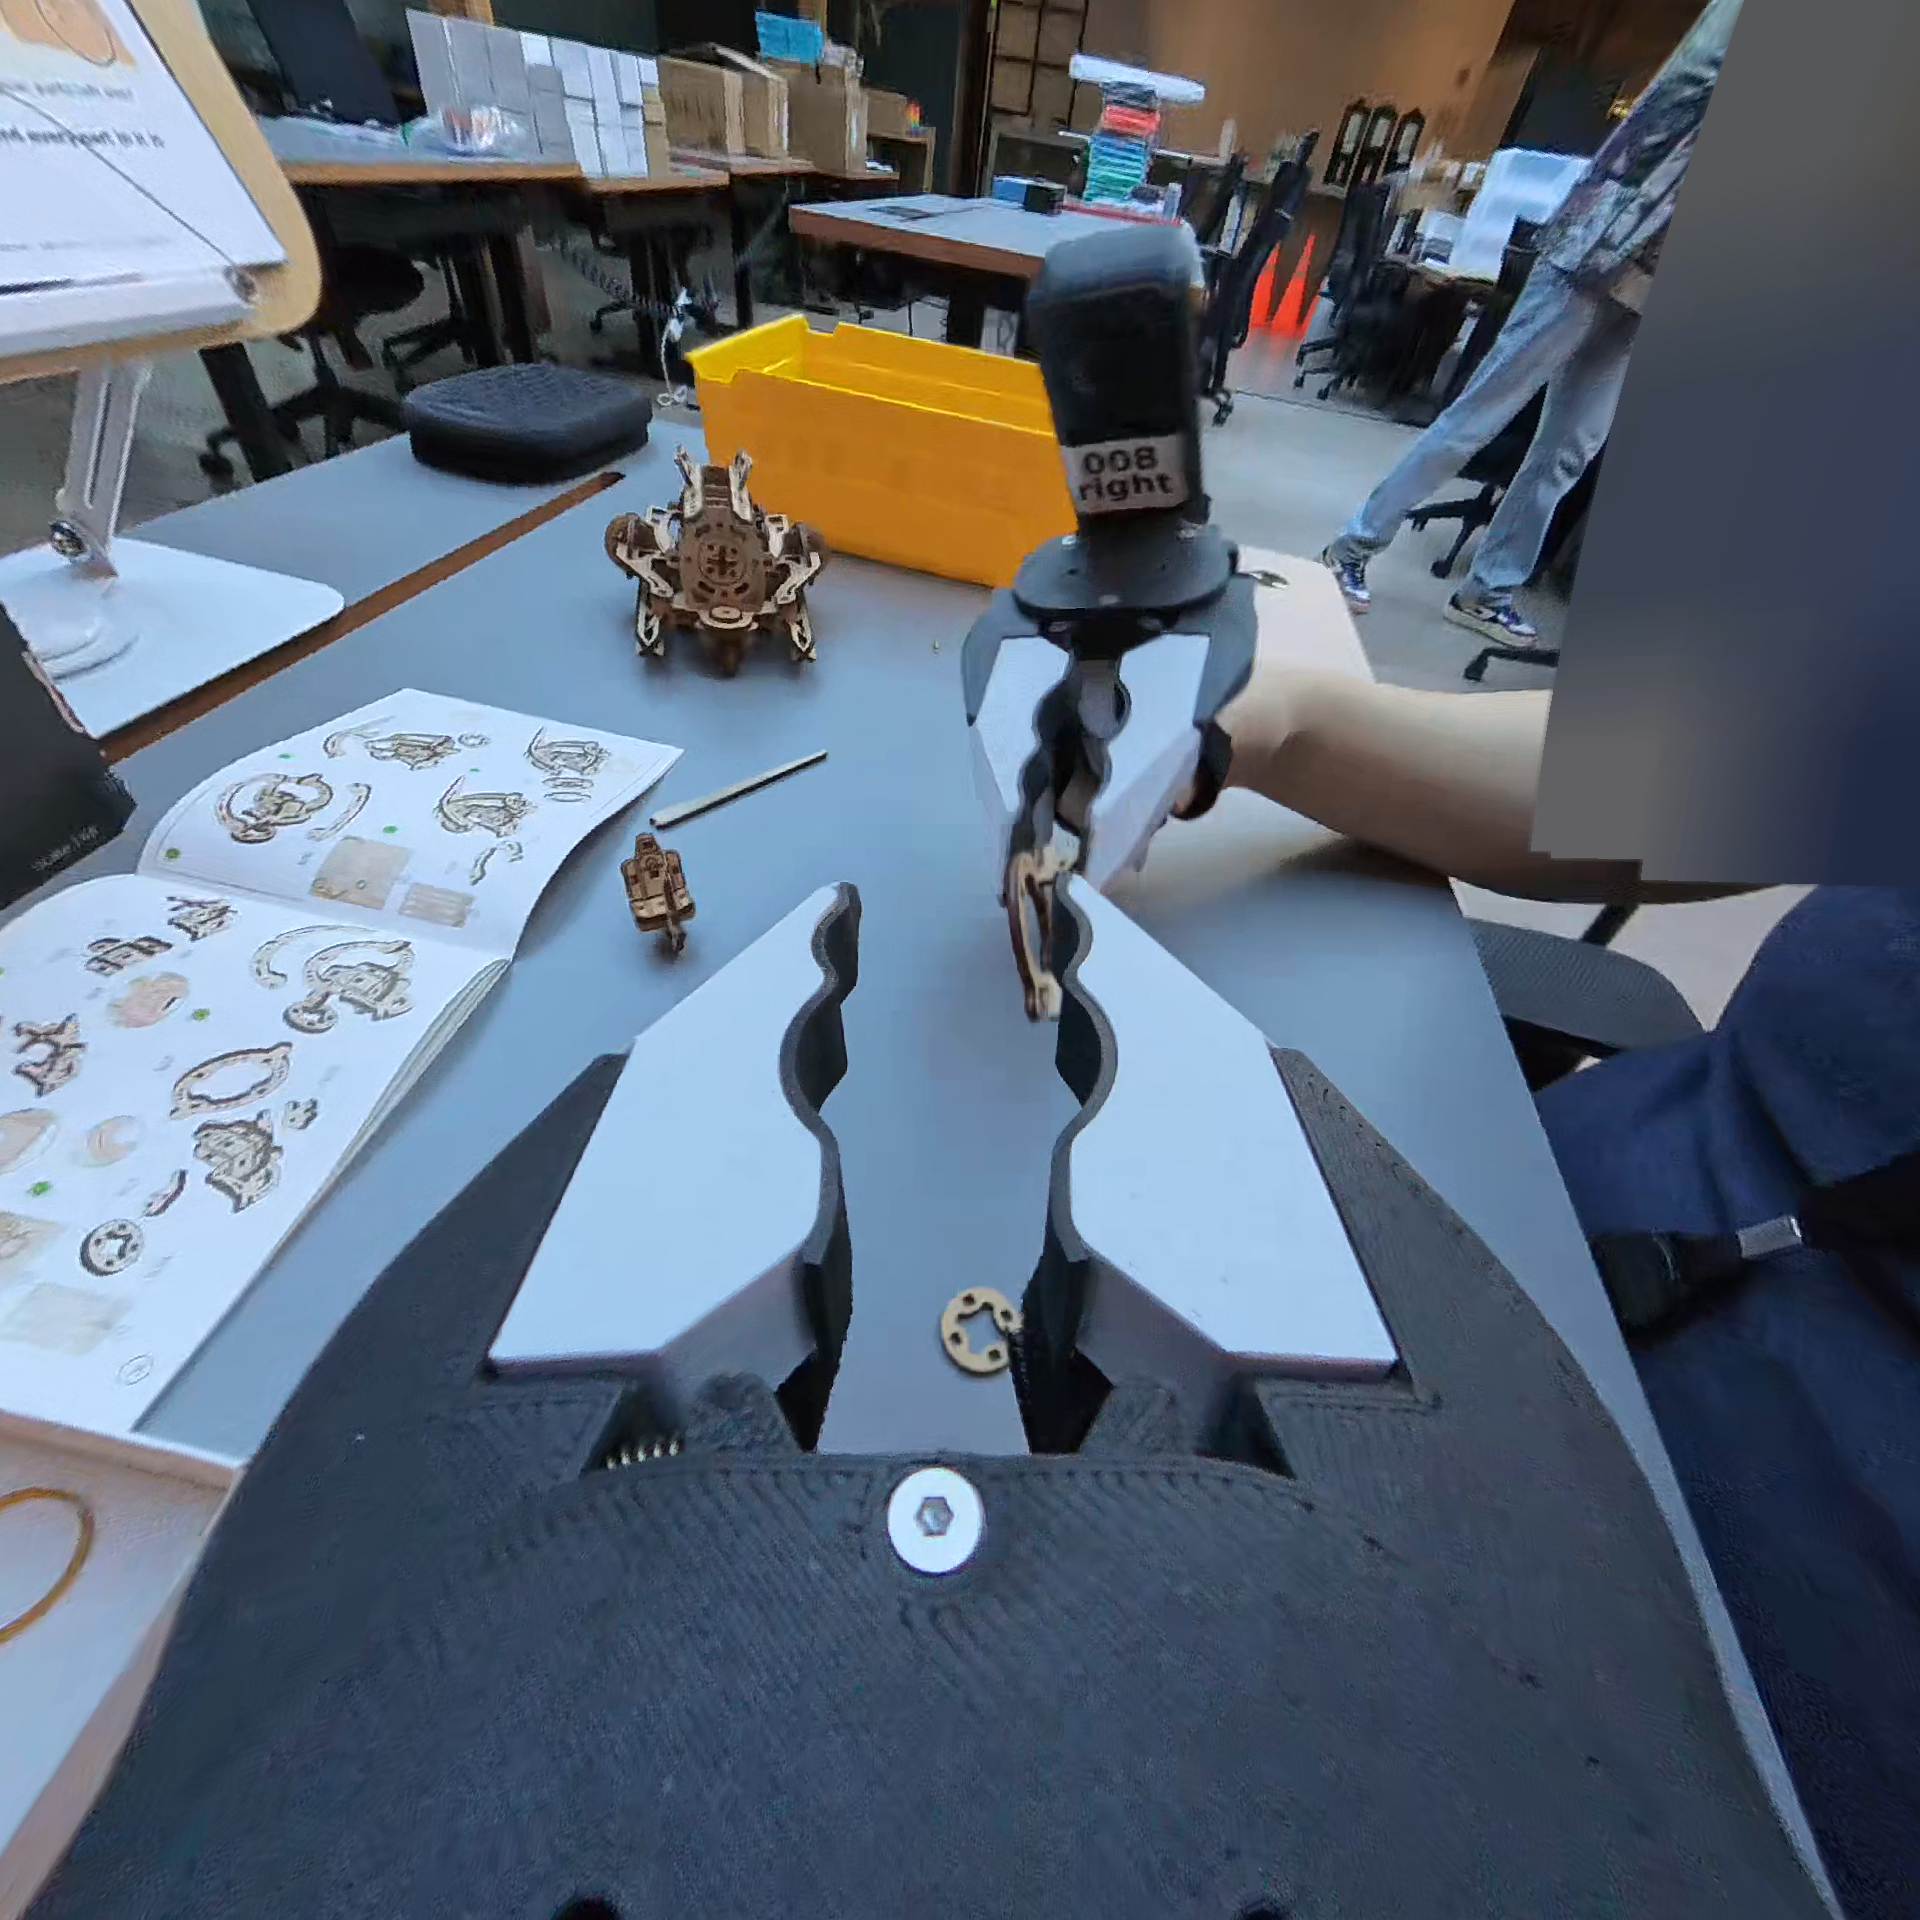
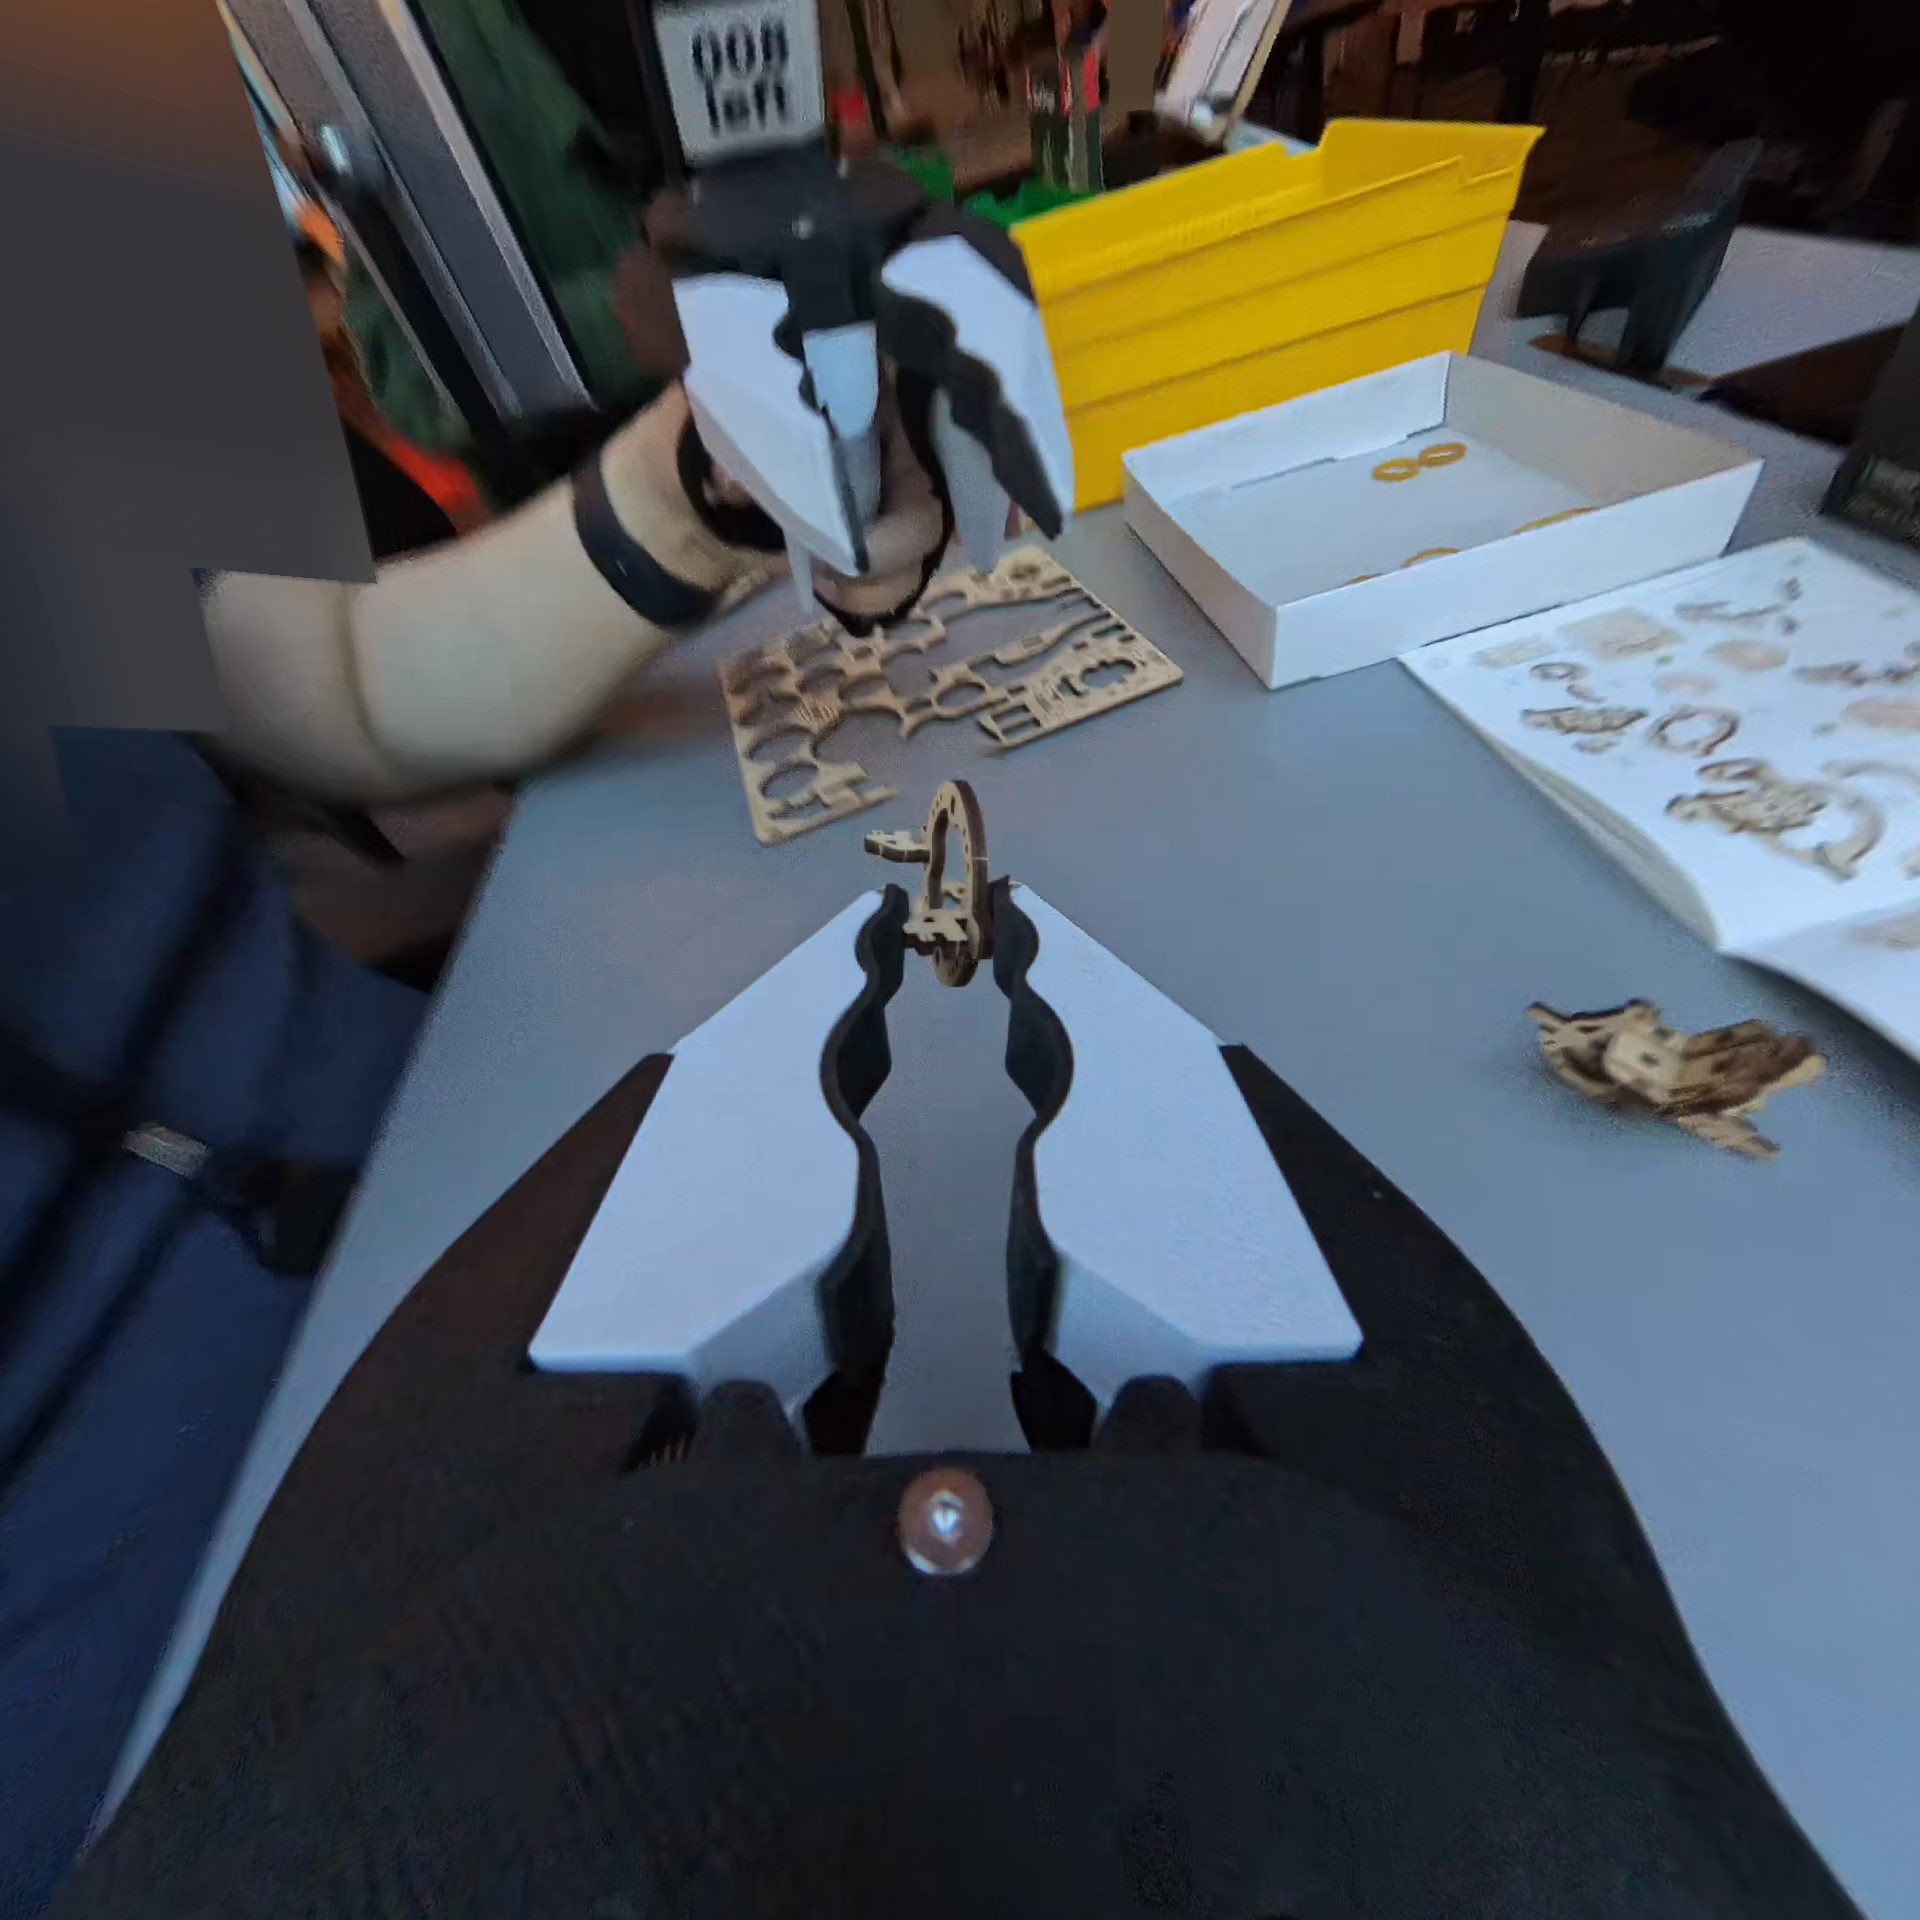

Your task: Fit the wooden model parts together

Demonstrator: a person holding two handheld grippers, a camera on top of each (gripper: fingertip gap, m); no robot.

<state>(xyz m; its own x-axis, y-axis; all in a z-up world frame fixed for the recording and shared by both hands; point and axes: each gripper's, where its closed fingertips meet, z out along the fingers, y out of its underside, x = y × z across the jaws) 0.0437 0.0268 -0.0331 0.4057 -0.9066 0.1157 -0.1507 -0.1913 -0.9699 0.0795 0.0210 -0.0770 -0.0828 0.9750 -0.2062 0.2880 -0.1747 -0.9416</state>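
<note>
My right gripper (image 2: 948, 914) is shut on a small curved wooden part (image 2: 954, 873) and holds it upright above the grey table (image 2: 1299, 1195). In the left wrist view the right gripper (image 1: 1049, 842) points down, and the part (image 1: 1034, 930) hangs beside the tip of one finger (image 1: 1143, 1039) of my left gripper (image 1: 961, 914). The left gripper is open and empty. In the right wrist view it (image 2: 914, 540) hovers over a cut-out wooden sheet (image 2: 1039, 675). A small wooden sub-assembly (image 1: 655, 883) and a small toothed ring (image 1: 980, 1330) lie on the table.
A finished wooden model (image 1: 717, 566) stands by a yellow bin (image 1: 883, 436). An open instruction booklet (image 1: 312, 935) lies on the left, with a thin wooden stick (image 1: 738, 790) near it. A white box tray (image 2: 1288, 634) holds rings. A person's legs sit at the table edge. One gripper's finger ends stand about 7 cm off the other's.
</note>
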